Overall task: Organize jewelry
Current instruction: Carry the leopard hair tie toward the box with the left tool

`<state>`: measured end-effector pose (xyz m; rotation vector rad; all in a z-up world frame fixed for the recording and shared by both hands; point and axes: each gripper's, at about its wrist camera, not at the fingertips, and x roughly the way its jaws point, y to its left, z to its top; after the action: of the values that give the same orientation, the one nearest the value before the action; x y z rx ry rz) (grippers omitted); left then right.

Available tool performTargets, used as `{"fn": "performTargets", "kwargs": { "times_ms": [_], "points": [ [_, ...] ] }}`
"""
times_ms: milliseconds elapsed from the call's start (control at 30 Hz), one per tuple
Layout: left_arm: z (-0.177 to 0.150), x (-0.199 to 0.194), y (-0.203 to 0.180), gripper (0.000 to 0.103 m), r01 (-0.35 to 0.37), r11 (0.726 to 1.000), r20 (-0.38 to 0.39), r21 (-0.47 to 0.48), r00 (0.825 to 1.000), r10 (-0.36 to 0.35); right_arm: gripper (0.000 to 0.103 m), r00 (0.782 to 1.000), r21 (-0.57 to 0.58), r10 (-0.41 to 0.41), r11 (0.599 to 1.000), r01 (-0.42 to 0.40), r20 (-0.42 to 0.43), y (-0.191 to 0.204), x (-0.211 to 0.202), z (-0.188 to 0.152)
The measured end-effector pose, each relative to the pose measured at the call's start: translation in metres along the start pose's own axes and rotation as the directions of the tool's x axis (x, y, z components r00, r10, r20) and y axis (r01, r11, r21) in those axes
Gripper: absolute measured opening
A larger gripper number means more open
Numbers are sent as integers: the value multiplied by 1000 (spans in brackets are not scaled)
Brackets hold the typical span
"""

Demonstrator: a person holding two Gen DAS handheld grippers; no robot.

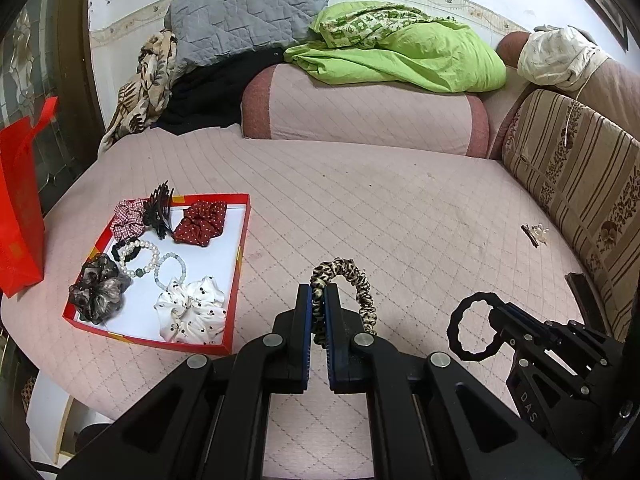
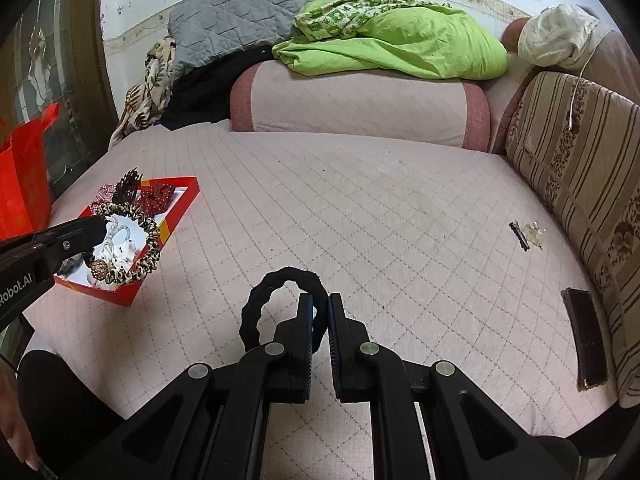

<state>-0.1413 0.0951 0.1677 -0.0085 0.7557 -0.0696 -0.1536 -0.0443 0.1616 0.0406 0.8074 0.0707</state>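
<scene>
Over pink bedding (image 1: 360, 208), left fingers (image 1: 304, 312) clamp leopard scrunchie (image 1: 344, 280); right fingers (image 2: 306, 320) clamp black scrunchie (image 2: 280, 280).

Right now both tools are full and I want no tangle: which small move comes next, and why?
Probably carry the left tool leftward over the red cardboard tray and release the leopard-print fabric scrunchie. It is nearer the tray than the right tool, which grips the black hair tie.
</scene>
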Motion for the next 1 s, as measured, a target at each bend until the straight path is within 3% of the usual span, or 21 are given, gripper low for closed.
{"fn": "performTargets", "kwargs": {
  "times_ms": [500, 1000],
  "points": [
    [0, 3, 21, 6, -15, 998, -6, -53, 1000, 15, 9, 1000, -34, 27, 999, -27, 2, 15, 0, -1],
    [-8, 14, 78, 6, -70, 985, -21, -159, 997, 68, 9, 999, -108, 40, 993, -43, -27, 50, 7, -4]
  ]
}}
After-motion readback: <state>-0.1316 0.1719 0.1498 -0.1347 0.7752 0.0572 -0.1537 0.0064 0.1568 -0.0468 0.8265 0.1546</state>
